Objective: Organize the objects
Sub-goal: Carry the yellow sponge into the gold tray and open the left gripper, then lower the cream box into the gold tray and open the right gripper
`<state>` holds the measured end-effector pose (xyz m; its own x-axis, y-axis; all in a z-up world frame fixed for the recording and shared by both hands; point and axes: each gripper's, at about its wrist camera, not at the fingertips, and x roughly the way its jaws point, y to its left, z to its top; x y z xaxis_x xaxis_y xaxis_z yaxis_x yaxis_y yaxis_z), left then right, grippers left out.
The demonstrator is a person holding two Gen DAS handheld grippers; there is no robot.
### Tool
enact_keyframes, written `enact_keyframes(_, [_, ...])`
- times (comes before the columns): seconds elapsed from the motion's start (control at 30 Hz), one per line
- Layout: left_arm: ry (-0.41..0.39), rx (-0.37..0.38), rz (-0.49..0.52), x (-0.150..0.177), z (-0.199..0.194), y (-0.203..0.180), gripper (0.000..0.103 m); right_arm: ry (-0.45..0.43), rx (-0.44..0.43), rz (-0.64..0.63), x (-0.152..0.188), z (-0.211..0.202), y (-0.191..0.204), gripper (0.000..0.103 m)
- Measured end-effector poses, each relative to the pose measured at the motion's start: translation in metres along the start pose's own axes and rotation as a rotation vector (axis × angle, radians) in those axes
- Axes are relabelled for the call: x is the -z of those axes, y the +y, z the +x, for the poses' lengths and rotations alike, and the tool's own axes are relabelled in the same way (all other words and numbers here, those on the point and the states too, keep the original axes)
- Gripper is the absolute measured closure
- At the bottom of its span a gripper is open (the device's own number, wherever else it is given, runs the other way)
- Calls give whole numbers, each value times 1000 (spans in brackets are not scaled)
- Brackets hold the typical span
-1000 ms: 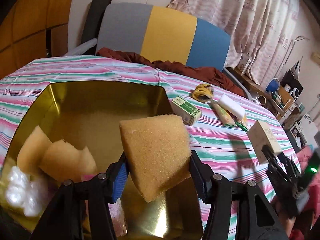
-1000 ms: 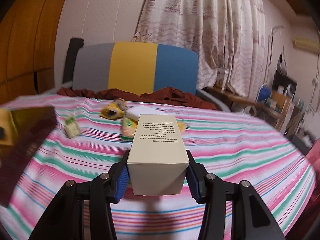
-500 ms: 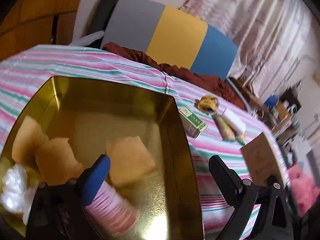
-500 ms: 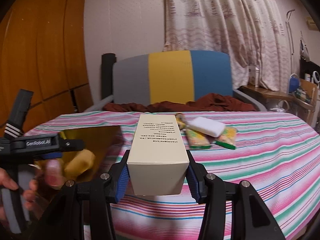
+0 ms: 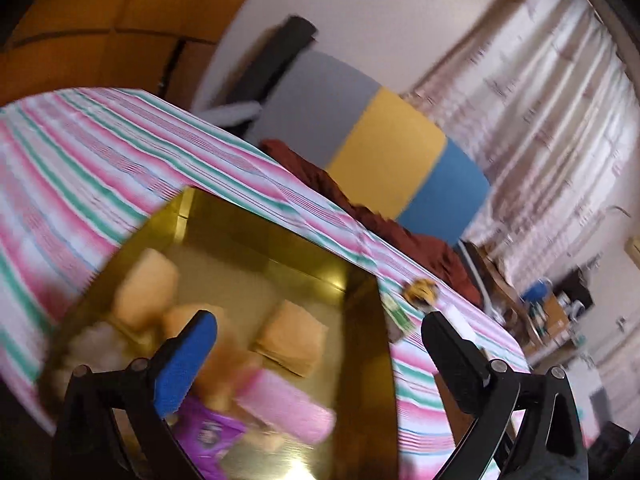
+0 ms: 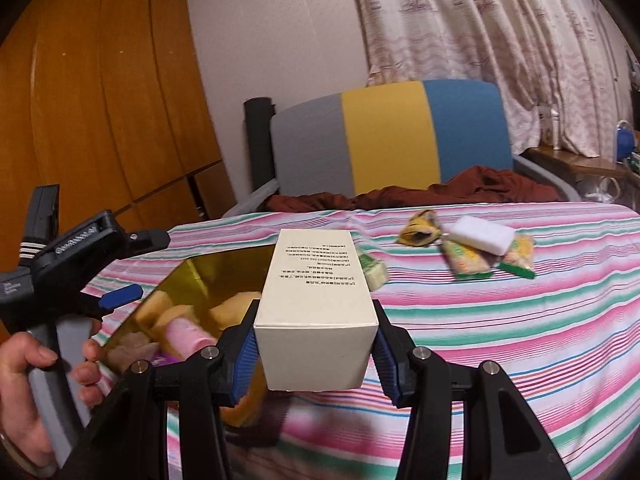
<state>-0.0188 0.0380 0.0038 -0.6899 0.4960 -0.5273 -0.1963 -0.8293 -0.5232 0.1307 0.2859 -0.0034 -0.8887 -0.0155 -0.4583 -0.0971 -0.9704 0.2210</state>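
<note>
Cream box (image 6: 316, 304) is pinched tight in the right gripper (image 6: 316, 350) just over the near edge of the gold tin (image 5: 360, 360), while the left gripper (image 5: 316, 344) hangs wide open and empty above the tin's sponges (image 5: 292, 338), snack packets (image 6: 468, 260) lying well beyond the tin on the striped cloth (image 6: 500, 340).

Dim warm indoor light; left wrist view motion-blurred, glare on gold tin (image 5: 362, 364); fisheye edges dark, bowed.
</note>
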Motion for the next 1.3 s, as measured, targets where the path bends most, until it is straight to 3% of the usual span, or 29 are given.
enact_keyframes(0.27, [-49,-126,-64,-2,-13,27,0,144,-52,-67,4,24,44,53])
enact_keyframes(0.67, [-35,-143,-85,4,-20,45,0,233,55,-168,13,60,79,52])
enact_keyframes(0.87, [-32,-143,-86,5,-22,46,0,279,38,-152,18,67,81,50])
enact_keyframes(1.03, [-28,-144,-102,5,-20,48,0,270,-42,-136,20,55,81,50])
enact_keyframes(1.3, [-6,-138,-78,9,-15,39,0,188,-17,-69,9,38,60,50])
